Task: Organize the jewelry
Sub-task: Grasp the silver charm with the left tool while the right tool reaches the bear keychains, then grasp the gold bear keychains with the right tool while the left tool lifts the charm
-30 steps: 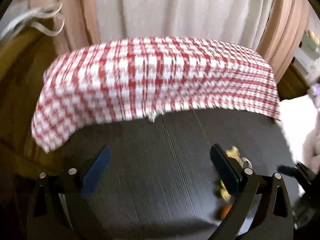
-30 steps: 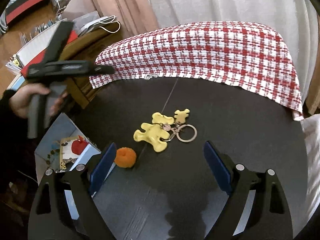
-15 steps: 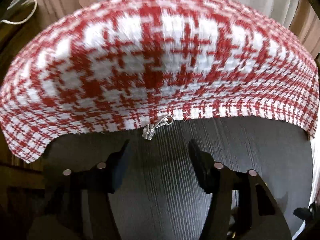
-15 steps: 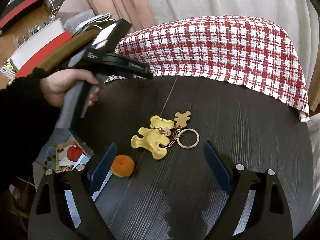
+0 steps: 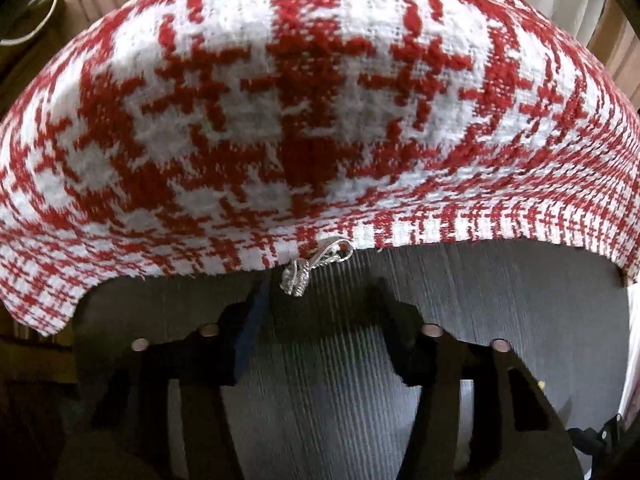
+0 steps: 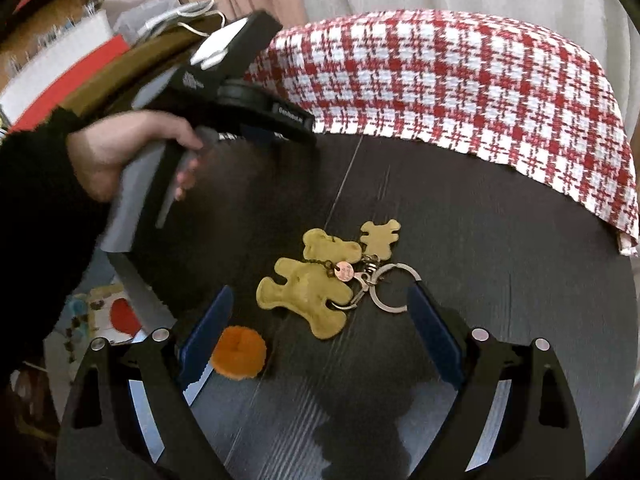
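**Left claw narrows on the pendant at the cloth's edge**

While the right wrist view takes in the whole dark table point(image 6: 500, 240), the left wrist view is nearly filled by the red-and-white cloth point(image 5: 320, 100) that covers the far part of it. Only the left view shows the prize: a small silver pendant point(image 5: 298, 278) on the table with its loop point(image 5: 336, 250) lying on the cloth's hem. From the right, that spot is hidden behind the left gripper's body. The left gripper point(image 5: 320, 292) points steeply down at it, its jaws having just been closing; they stand partly apart now, the pendant just beyond the left fingertip point(image 5: 260, 292), and the pads are not pressing on it. From the right view you get what the left cannot see: the hand point(image 6: 120, 152) in a black sleeve around the left gripper's handle, near the cloth's left corner. Over to the right gripper point(image 6: 320, 312), jaws wide and nothing between the pads, hanging over a yellow bear keychain point(image 6: 308, 292) with a smaller bear point(image 6: 380, 236) and a metal ring point(image 6: 394, 288). An orange pompom point(image 6: 239, 354) sits just beside its left finger point(image 6: 208, 332); whether they touch is unclear.
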A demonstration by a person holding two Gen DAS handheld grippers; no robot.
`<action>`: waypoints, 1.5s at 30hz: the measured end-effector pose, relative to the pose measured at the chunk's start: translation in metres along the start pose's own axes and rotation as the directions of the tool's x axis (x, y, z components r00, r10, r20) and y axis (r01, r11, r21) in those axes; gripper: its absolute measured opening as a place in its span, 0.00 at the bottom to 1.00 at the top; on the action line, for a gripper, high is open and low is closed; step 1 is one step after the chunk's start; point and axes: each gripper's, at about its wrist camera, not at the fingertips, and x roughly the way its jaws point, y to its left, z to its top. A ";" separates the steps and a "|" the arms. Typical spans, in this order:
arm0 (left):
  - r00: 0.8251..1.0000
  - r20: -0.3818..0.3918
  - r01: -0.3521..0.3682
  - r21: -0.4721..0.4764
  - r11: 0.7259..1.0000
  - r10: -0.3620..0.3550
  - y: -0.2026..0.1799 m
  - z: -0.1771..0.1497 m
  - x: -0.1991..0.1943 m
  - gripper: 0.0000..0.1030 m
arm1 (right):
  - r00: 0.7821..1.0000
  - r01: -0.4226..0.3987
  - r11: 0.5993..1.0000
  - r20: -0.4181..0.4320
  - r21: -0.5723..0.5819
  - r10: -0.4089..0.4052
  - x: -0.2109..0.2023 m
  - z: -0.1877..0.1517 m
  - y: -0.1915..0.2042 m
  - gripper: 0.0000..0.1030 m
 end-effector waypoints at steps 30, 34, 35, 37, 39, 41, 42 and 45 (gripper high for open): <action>0.997 0.052 0.056 0.047 0.997 -0.059 -0.015 -0.020 -0.034 0.13 | 0.996 0.084 0.996 -0.017 0.040 -0.083 0.022 0.001 0.008 0.23; 0.996 0.063 0.052 0.055 0.997 -0.055 -0.025 -0.021 -0.052 0.13 | 0.998 0.057 0.996 -0.017 0.062 -0.056 0.015 -0.001 0.005 0.20; 0.996 0.065 0.053 0.053 0.997 -0.057 -0.028 -0.022 -0.057 0.13 | 0.999 0.048 0.996 -0.016 0.070 -0.047 0.014 -0.002 0.005 0.19; 0.996 0.070 0.057 0.051 0.997 -0.061 -0.033 -0.023 -0.063 0.13 | 1.000 0.027 0.996 -0.014 0.089 -0.026 0.011 -0.007 0.005 0.18; 0.995 0.076 0.058 0.053 0.997 -0.062 -0.035 -0.026 -0.072 0.13 | 1.000 0.024 0.995 -0.010 0.095 -0.023 0.008 -0.009 0.007 0.17; 0.995 0.080 0.055 0.057 0.997 -0.059 -0.036 -0.028 -0.081 0.13 | 1.000 0.018 0.995 -0.003 0.095 -0.018 0.003 -0.010 0.009 0.17; 0.995 0.083 0.053 0.058 0.997 -0.057 -0.037 -0.030 -0.084 0.13 | 1.000 0.015 0.995 0.005 0.094 -0.016 0.001 -0.009 0.011 0.17; 0.995 0.087 0.050 0.050 0.998 -0.054 -0.036 -0.035 -0.097 0.13 | 1.000 0.019 0.996 0.024 0.090 -0.021 -0.004 -0.008 0.021 0.17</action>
